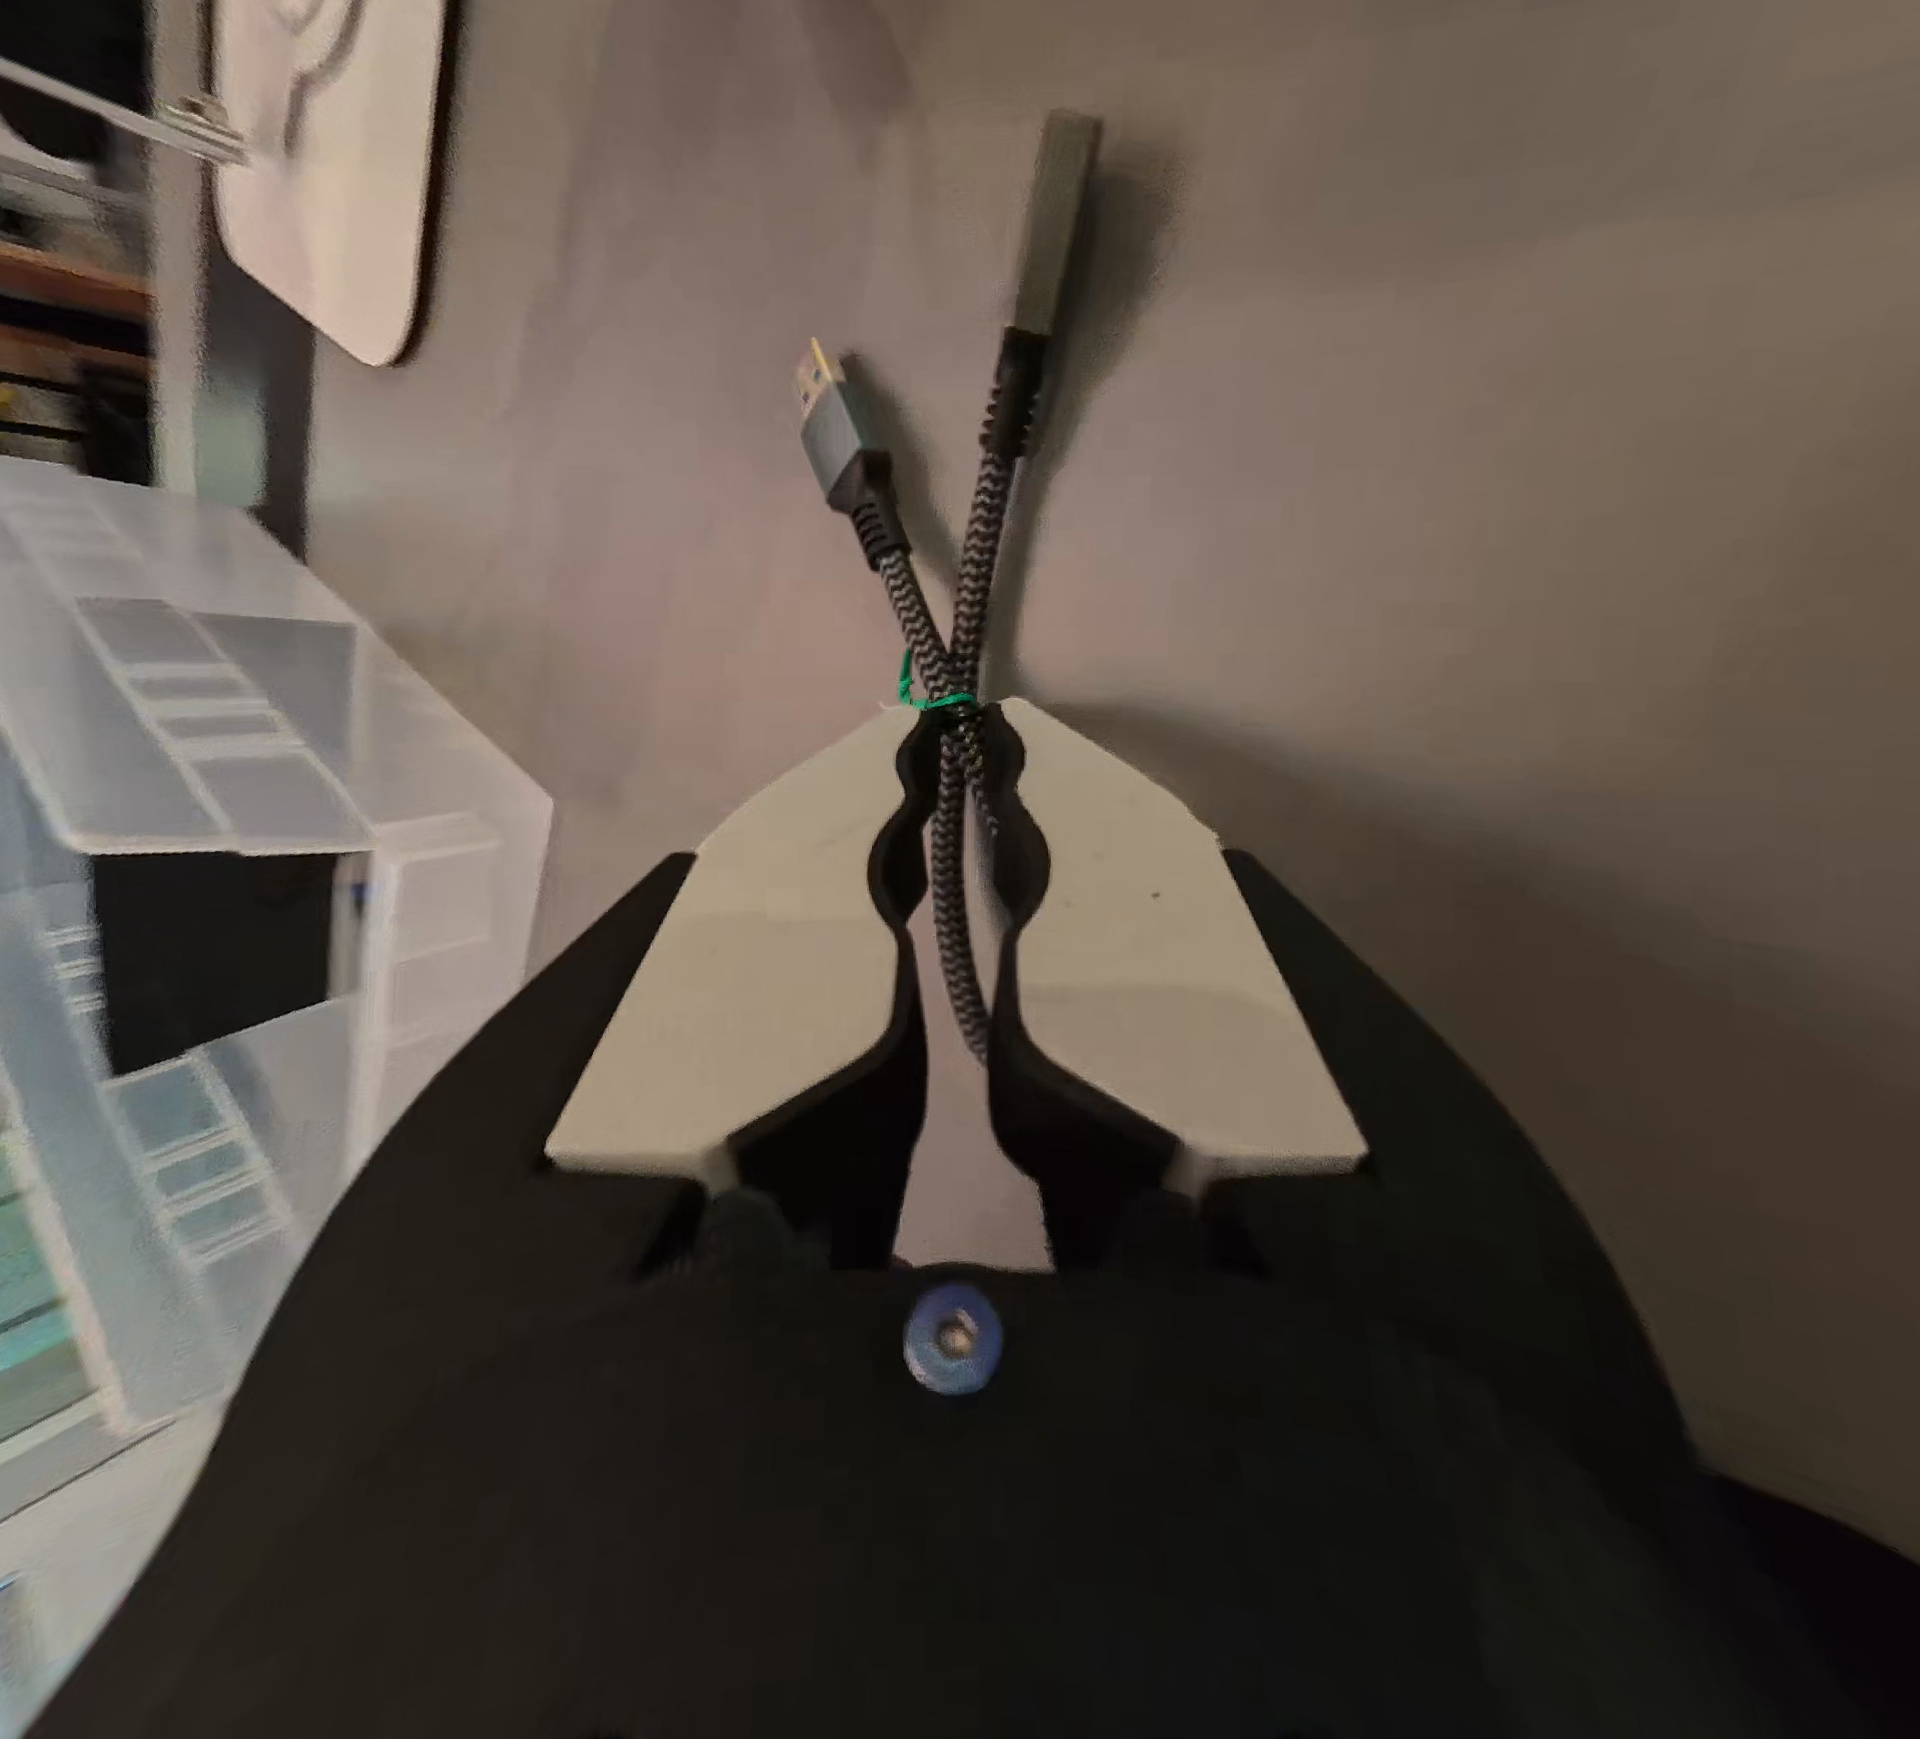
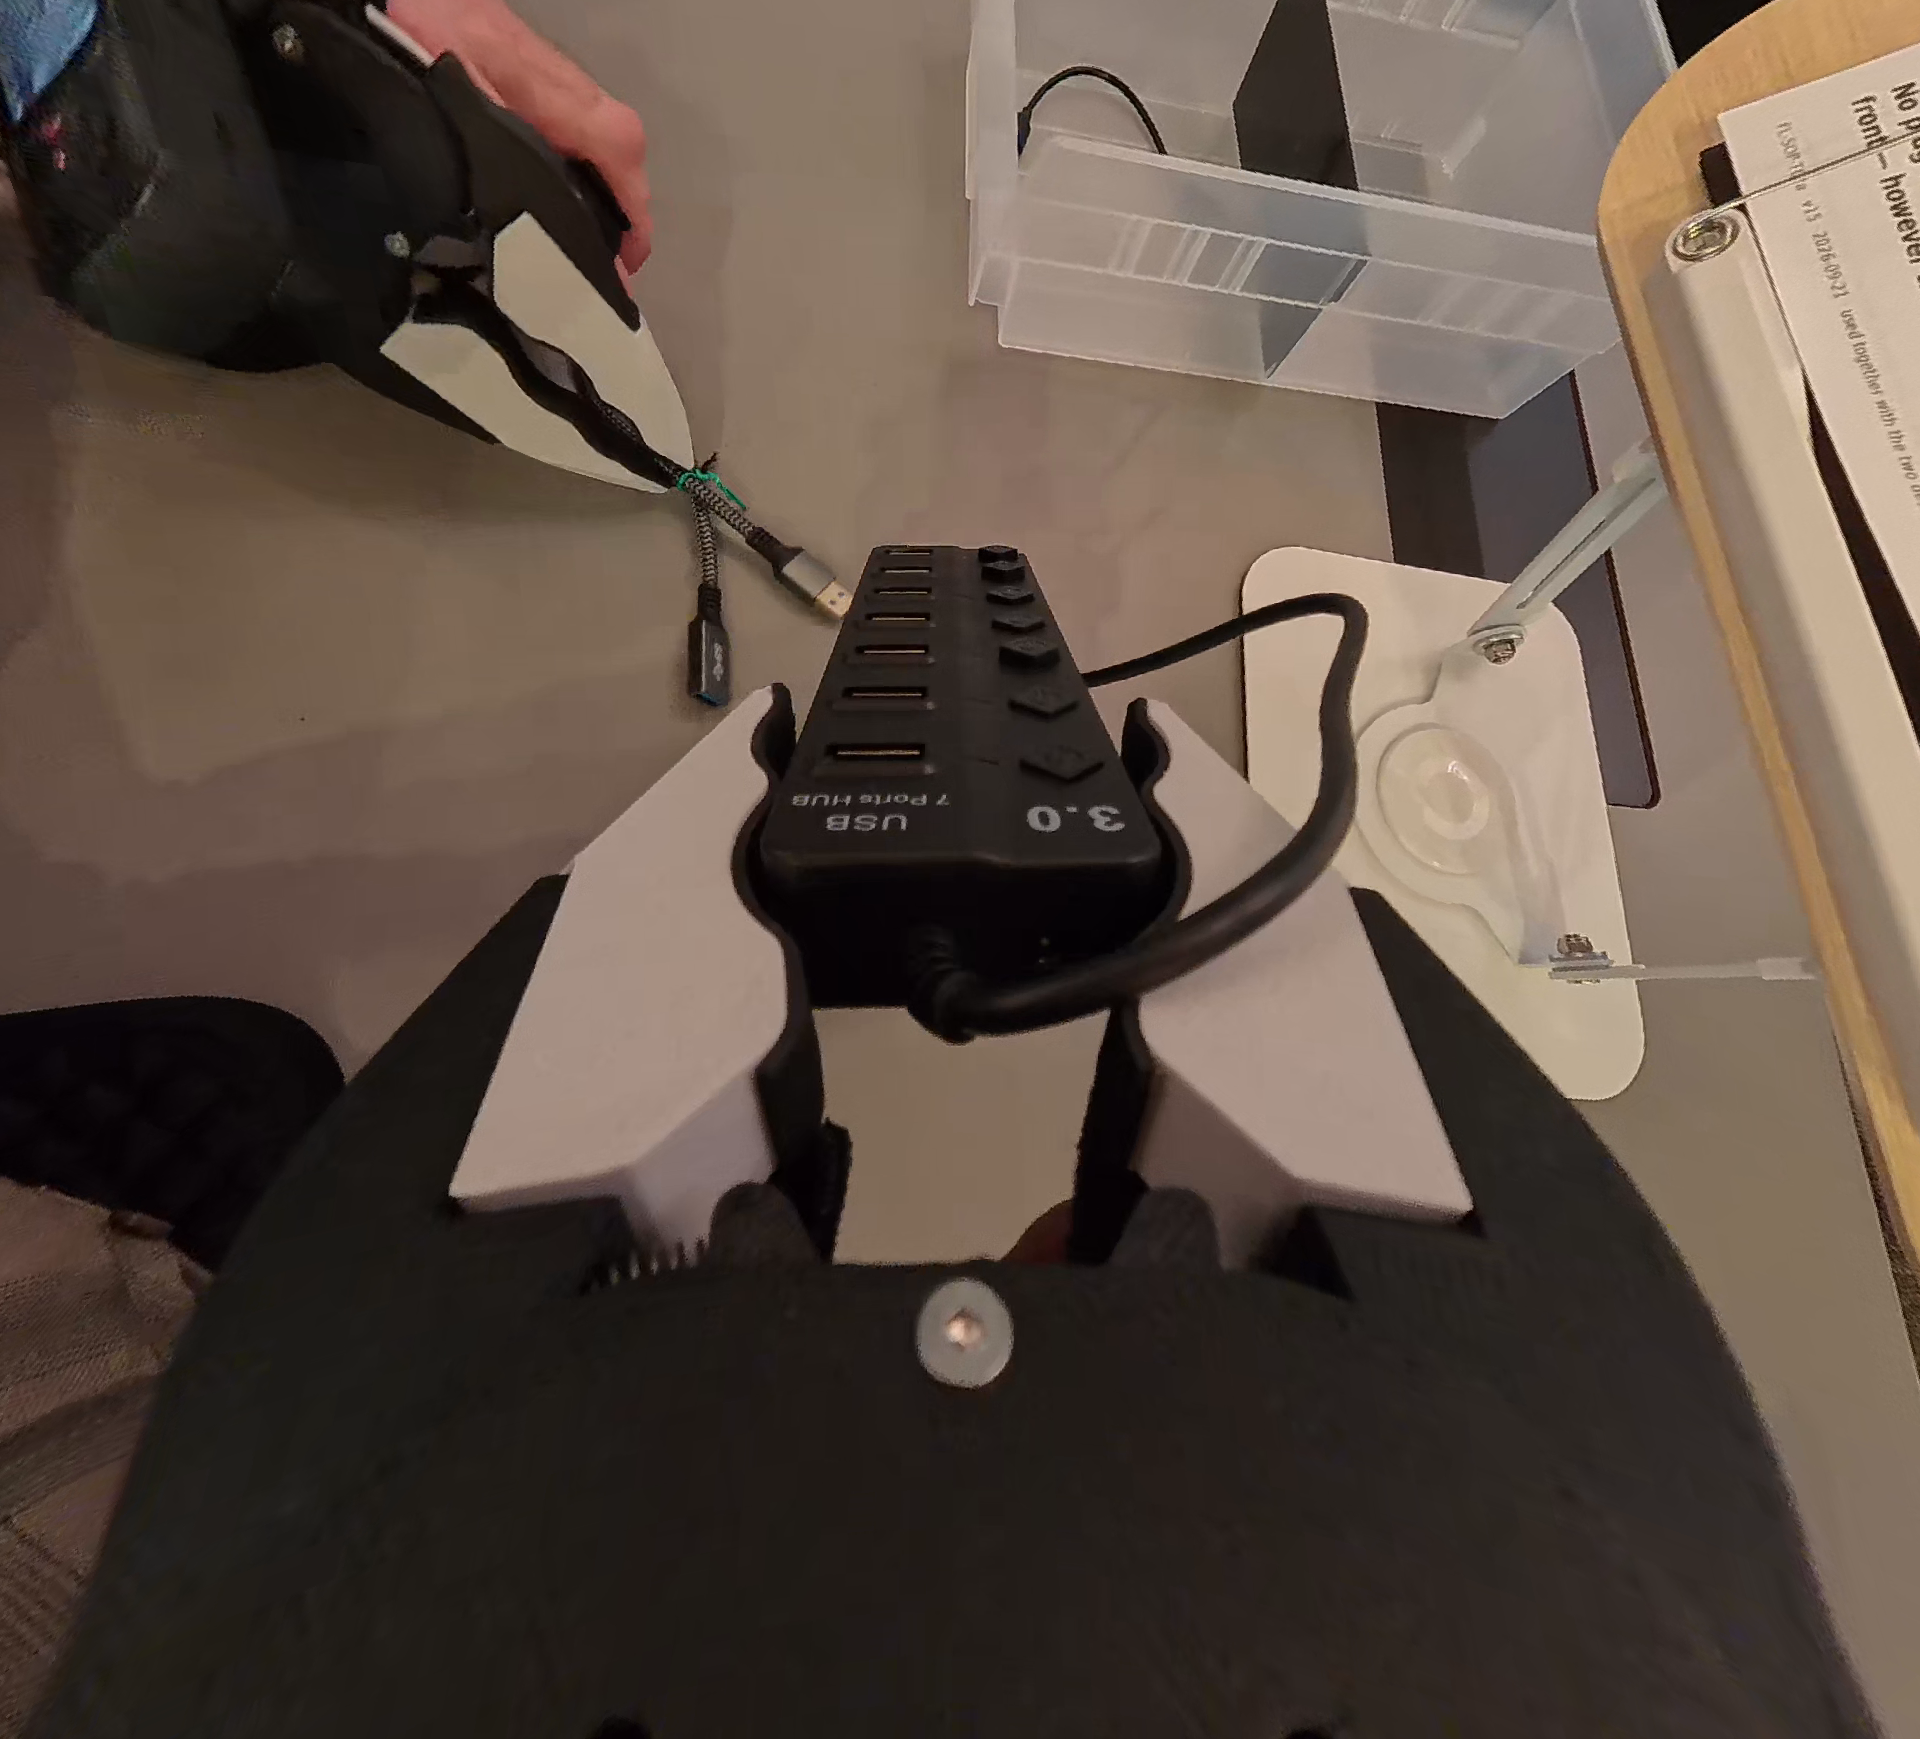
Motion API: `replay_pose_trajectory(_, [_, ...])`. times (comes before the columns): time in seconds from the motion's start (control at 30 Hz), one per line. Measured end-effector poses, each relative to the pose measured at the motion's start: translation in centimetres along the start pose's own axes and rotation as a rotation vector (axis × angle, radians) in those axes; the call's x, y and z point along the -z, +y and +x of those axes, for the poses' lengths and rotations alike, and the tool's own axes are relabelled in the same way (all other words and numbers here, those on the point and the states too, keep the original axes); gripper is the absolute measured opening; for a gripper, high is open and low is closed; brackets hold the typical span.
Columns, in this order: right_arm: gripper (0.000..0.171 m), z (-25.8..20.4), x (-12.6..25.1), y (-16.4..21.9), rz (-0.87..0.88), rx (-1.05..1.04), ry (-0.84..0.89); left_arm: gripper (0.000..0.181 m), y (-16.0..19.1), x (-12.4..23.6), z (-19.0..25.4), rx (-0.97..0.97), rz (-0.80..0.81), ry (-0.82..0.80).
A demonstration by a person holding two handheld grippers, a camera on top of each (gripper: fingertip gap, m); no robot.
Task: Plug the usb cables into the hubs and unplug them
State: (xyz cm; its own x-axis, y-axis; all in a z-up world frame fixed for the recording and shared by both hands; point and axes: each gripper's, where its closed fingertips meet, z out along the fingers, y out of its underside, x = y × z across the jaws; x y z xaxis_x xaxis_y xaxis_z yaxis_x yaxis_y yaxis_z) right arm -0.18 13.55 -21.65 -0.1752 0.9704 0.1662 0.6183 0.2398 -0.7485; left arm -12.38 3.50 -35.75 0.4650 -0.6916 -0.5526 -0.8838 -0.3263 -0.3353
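While both rest over the grey tabletop (image 2: 883,162) | left gripper (image 1: 958,715) pinches braided USB cable (image 1: 961,858) | right gripper (image 2: 956,723) clamps black USB hub (image 2: 935,702) | clear plastic bin (image 2: 1299,131) behind.

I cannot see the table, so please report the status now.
Left gripper shut on cable, right gripper shut on hub. Plug near hub's far end, not inserted. Nothing between them.

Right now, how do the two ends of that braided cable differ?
The plug end shows a bare metal tip and points at the black hub; the socket end has no tip showing and hangs toward the table. The plug end looks shorter, the socket end longer. Both have grey shells and fork out from the left gripper.
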Motion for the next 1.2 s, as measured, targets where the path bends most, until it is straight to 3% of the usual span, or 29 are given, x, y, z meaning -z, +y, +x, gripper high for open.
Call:
replay_pose_trajectory(0.1, [0.061, -0.1, 0.1, 0.0, 0.004, 0.0, -0.002, 0.006, -2.2, 1.7, 0.8, 0.208, 0.121, 0.281])
replay_pose_trajectory(0.2, [0.062, -0.1, 0.1, 0.0, 0.007, -0.004, -0.005, 0.003, -5.0, 4.5, 1.0, 0.491, 0.266, 0.69])
replay_pose_trajectory(0.27, [0.062, 0.0, 0.2, 0.1, 0.009, -0.006, -0.004, 0.0, -5.5, 4.2, -0.6, 0.663, 0.329, 0.793])
replay_pose_trajectory(0.43, [0.061, 0.1, 0.5, 0.2, 0.021, -0.014, 0.001, 0.001, -2.0, -0.5, -1.9, 0.704, 0.169, 0.695])
replay_pose_trajectory(0.53, [0.062, 0.2, 0.5, 0.4, 0.023, -0.017, 0.002, 0.006, -2.9, -0.1, -2.0, 0.584, 0.227, 0.625])
replay_pose_trajectory(0.6, [0.062, 0.3, 0.5, 0.4, 0.023, -0.02, 0.003, 0.018, -4.8, 1.4, -0.8, 0.438, 0.295, 0.608])
replay_pose_trajectory(0.73, [0.062, 0.3, 0.3, 0.4, 0.016, -0.017, 0.001, 0.02, -8.6, 2.8, 2.5, 0.05, 0.425, 0.457])
replay_pose_trajectory(0.87, [0.061, 0.2, 0.4, 0.2, 0.019, -0.009, 0.004, 0.029, -9.6, 0.8, 4.8, -0.196, 0.388, 0.37])
replay_pose_trajectory(1.0, [0.061, 0.2, 0.7, 0.2, 0.034, -0.01, 0.008, 0.034, -9.5, -0.8, 5.4, -0.195, 0.319, 0.467])
replay_pose_trajectory(1.2, [0.062, 0.3, 0.6, 0.4, 0.052, -0.02, -0.003, 0.023, -9.1, -1.6, 5.5, -0.032, 0.306, 0.698])
